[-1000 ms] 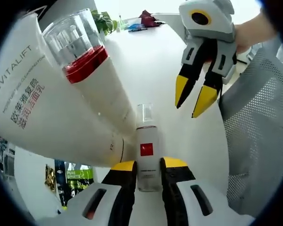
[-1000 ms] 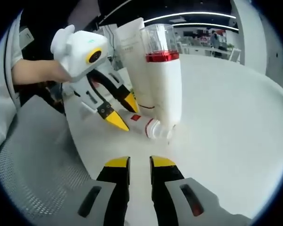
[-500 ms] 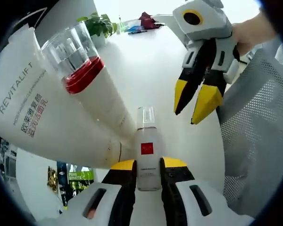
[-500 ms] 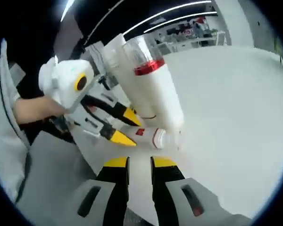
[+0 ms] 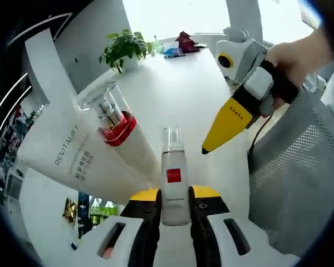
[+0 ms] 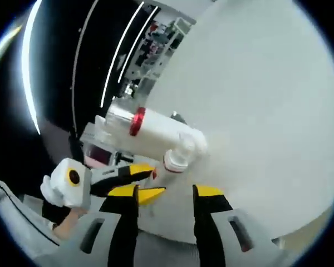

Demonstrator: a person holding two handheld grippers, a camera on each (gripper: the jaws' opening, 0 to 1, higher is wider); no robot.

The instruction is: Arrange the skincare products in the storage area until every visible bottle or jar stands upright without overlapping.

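A small white bottle with a red square label and a clear cap sits between the jaws of my left gripper, which is shut on it. To its left a white pump bottle with a red band and a clear cap leans against a large white tube marked REVITALIFT. My right gripper hangs above the table to the right, seen edge-on. In the right gripper view my right gripper is open with nothing between its jaws. There the pump bottle and the small bottle's cap lie just ahead, with the left gripper beside them.
The white table stretches away, with a potted plant and small items at its far end. A grey mesh chair stands close on the right. A person's hand holds the right gripper.
Both views have tilted and pulled back. The right gripper has turned and its jaws stand wider apart. The small bottle stays between the left jaws.
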